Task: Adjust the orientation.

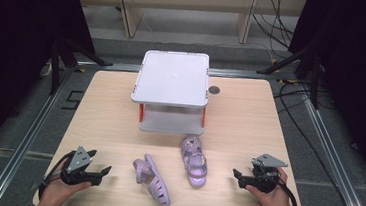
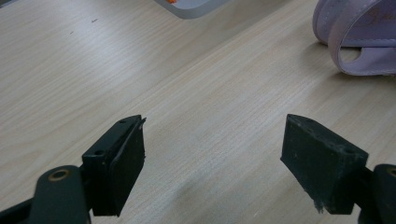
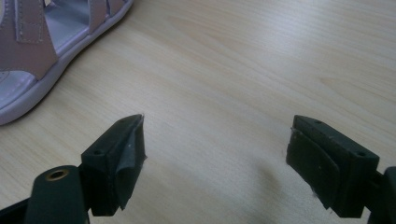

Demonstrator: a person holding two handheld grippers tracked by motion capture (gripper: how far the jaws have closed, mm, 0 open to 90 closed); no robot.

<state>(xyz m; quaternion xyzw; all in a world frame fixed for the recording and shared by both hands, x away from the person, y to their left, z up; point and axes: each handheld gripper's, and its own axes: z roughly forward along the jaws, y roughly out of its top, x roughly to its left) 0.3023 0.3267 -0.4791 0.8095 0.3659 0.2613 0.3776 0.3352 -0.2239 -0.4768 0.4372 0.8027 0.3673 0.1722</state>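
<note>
Two lilac child's sandals lie on the wooden table (image 1: pixel 105 111). The left sandal (image 1: pixel 152 179) rests on its side near the front; its strap shows at the top right of the left gripper view (image 2: pixel 355 32). The right sandal (image 1: pixel 194 160) sits sole down in front of the shelf, and its heel end is at the top left of the right gripper view (image 3: pixel 42 56). My left gripper (image 1: pixel 99 162) is open at the front left, jaws wide over bare wood (image 2: pixel 212 158). My right gripper (image 1: pixel 237 176) is open at the front right (image 3: pixel 215 158), nothing between its jaws.
A white two-level shelf with orange posts (image 1: pixel 173 77) stands at the middle back of the table; its corner shows in the left gripper view (image 2: pixel 191 7). A small dark round grommet (image 1: pixel 214 90) sits right of it. Cables run across the floor beyond the table.
</note>
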